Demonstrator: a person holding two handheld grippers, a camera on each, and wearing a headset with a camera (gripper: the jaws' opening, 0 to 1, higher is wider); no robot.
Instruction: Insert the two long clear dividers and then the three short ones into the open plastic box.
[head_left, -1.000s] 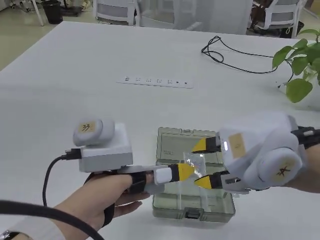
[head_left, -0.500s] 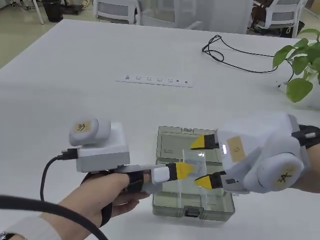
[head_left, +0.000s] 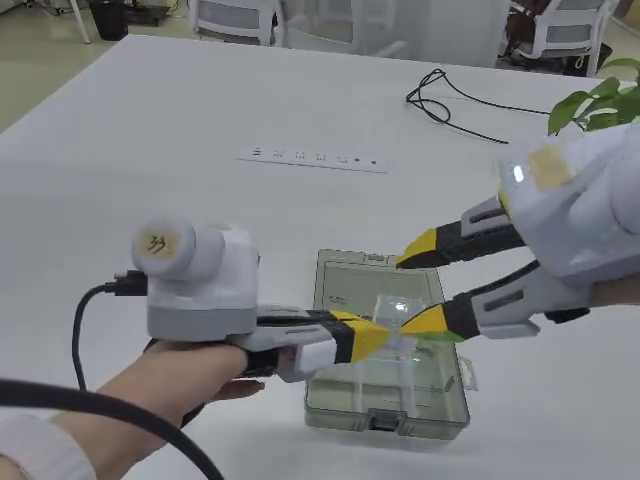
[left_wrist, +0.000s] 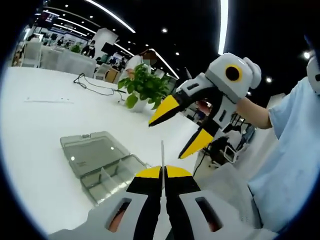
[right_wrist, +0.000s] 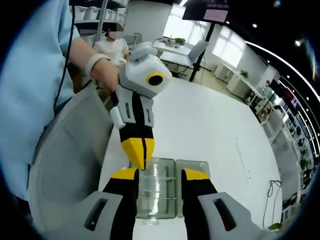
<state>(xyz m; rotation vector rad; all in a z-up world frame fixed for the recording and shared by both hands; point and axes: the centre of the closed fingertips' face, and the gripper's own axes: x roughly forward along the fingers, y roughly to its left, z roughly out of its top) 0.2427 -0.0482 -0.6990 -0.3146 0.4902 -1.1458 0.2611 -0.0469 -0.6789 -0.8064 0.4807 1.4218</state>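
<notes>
The open clear plastic box (head_left: 345, 398) lies on the white table with its lid (head_left: 350, 280) folded back. Its tray (left_wrist: 107, 175) shows clear partitions standing inside. My left gripper (head_left: 372, 335) hovers over the tray, shut on a clear divider (head_left: 395, 308), which appears edge-on as a thin line (left_wrist: 162, 155) between its own jaws. My right gripper (head_left: 412, 292) comes in from the right, open, its jaws above and below the divider without touching it. From the right gripper view (right_wrist: 160, 175) the left gripper (right_wrist: 137, 150) points down at the box (right_wrist: 165, 192).
A white power strip (head_left: 313, 158) lies further back on the table. A black cable (head_left: 450, 100) loops at the far right beside a green plant (head_left: 590, 105). Chairs stand past the table's far edge.
My right gripper has lifted and drawn back to the right, away from the divider, jaws still open. The left gripper keeps hold of the divider and has edged slightly right.
</notes>
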